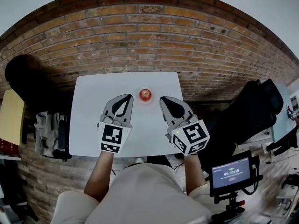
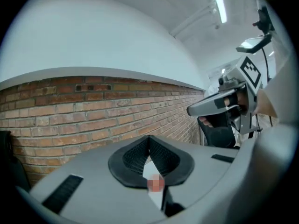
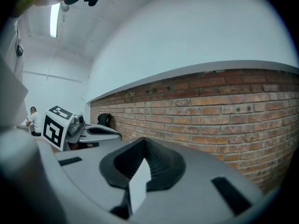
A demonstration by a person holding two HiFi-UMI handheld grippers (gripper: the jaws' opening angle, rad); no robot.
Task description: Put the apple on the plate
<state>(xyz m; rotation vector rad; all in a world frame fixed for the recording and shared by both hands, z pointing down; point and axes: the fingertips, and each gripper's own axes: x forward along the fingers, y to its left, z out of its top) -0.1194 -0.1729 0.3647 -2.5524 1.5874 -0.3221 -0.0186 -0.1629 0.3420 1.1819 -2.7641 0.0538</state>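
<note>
Apple [image 1: 145, 95] sits on the white table [image 1: 88, 125], toward the far edge, just beyond the tips of your 2 grippers and approx. midway btw. them. Whether a plate is under it can't be told, it's too small in the head view.

Your left gripper [image 1: 127, 98] has its jaws pressed together w/ nothing in them. In the left gripper view the pads [image 2: 138, 155] meet at the tip, and only a sliver of table and a blurred pinkish spot show thru the gap below. Your right gripper [image 1: 166, 100] is likewise closed and empty. Its pads [image 3: 161, 160] touch, w/ a white sliver of table under them. You're holding both side by side above the table, apart from each other, not touching the apple, pointing roughly level at the brick wall [image 1: 149, 36]. Only bare tabletop lies btw. the tips and the apple.

Around the table:
- Left side: a black bulky thing [image 1: 23, 73], a yellow board [image 1: 11, 115] and a grey bundle [image 1: 49, 134] against the table's edge.
- Right side: a big black bag or seat [image 1: 252, 111], and nearer you a small screen on a stand [image 1: 231, 173].
- Far off in the right gripper view: 1 person [image 3: 32, 119].
</note>
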